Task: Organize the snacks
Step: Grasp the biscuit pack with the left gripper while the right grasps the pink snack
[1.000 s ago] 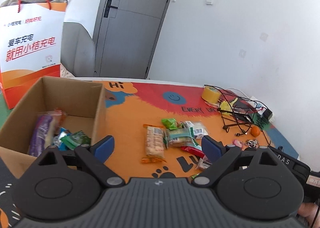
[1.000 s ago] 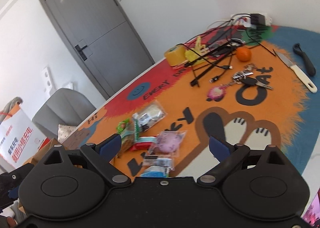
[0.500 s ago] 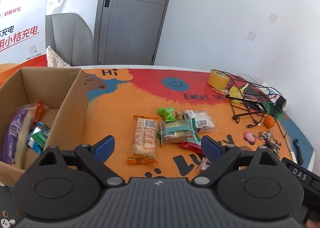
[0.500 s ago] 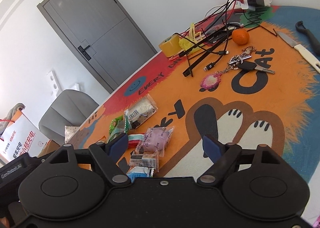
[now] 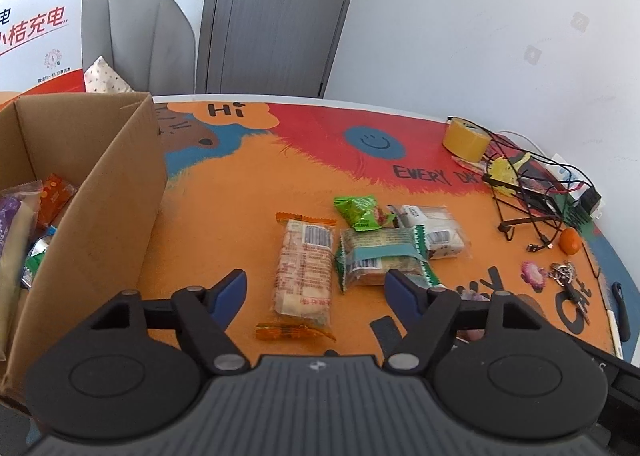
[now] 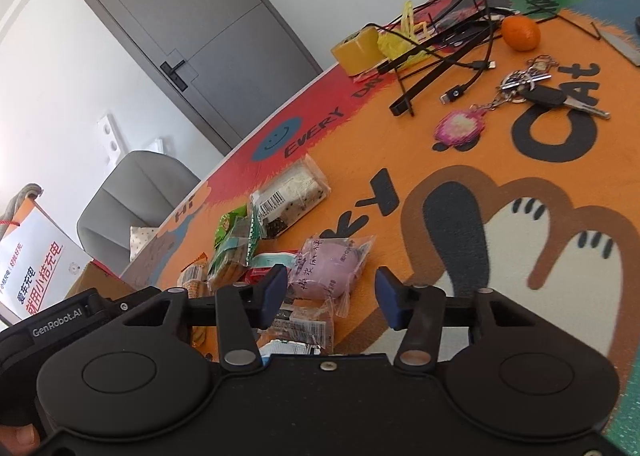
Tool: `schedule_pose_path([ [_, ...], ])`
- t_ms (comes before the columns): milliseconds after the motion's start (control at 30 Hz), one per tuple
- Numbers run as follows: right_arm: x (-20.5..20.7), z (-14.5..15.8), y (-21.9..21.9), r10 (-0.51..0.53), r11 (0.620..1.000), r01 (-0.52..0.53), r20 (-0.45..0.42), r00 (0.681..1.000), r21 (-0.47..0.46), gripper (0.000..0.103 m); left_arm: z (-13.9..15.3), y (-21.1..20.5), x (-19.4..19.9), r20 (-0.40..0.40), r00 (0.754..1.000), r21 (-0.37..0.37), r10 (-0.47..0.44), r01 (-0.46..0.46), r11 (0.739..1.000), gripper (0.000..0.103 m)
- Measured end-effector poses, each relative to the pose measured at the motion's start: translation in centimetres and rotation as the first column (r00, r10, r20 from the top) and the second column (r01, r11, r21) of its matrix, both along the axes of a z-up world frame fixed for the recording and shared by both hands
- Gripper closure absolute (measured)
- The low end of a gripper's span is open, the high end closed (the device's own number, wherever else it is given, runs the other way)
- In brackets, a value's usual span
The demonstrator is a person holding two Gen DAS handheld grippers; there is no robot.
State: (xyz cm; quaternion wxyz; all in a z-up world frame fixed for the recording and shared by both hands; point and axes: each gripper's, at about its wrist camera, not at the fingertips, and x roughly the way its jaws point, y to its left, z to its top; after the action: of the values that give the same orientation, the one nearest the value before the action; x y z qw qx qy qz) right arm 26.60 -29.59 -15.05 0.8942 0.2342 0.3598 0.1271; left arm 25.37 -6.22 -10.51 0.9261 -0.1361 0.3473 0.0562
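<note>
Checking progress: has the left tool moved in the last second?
Yes. The left tool has swung right, away from the cardboard box, toward the orange-ended cracker pack.

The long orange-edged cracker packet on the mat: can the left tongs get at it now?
Probably yes. The long orange-edged cracker packet lies flat on the mat just ahead of the open left tongs, nothing on top; only the green-edged biscuit packet lies close beside it.

Yellow tape roll (image 5: 466, 140) at the far edge of the surface, black wire stand (image 5: 524, 211) tangled in cables beside it, small orange (image 6: 520, 33) near the keys (image 6: 548, 93) (with a pink charm (image 6: 461, 127)), grey door (image 5: 276, 11) shut, grey chair (image 6: 134, 195) stood behind.
</note>
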Motion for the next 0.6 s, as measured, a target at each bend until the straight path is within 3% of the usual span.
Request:
schedule_pose_path([
  [400, 2.1, -0.4, 1.3, 0.011, 0.999, -0.010, 0.027, 1.000, -0.032, 0.053, -2.9, 1.2, 3.5, -0.086, 0.996, -0.041, 0.007, -0.011, 0.999, 0.039],
  [500, 2.0, -0.4, 1.9, 0.027, 0.997, -0.023, 0.044, 0.999, -0.080, 0.053, -3.0, 0.7, 3.8, -0.073, 0.997, -0.012, 0.006, -0.007, 1.000, 0.040],
  [600, 1.9, -0.4, 2.1, 0.019, 0.996, -0.015, 0.047, 0.999, -0.084, 0.055, -3.1, 0.2, 3.8, -0.076, 0.997, 0.034, 0.002, 0.001, 0.999, 0.056],
])
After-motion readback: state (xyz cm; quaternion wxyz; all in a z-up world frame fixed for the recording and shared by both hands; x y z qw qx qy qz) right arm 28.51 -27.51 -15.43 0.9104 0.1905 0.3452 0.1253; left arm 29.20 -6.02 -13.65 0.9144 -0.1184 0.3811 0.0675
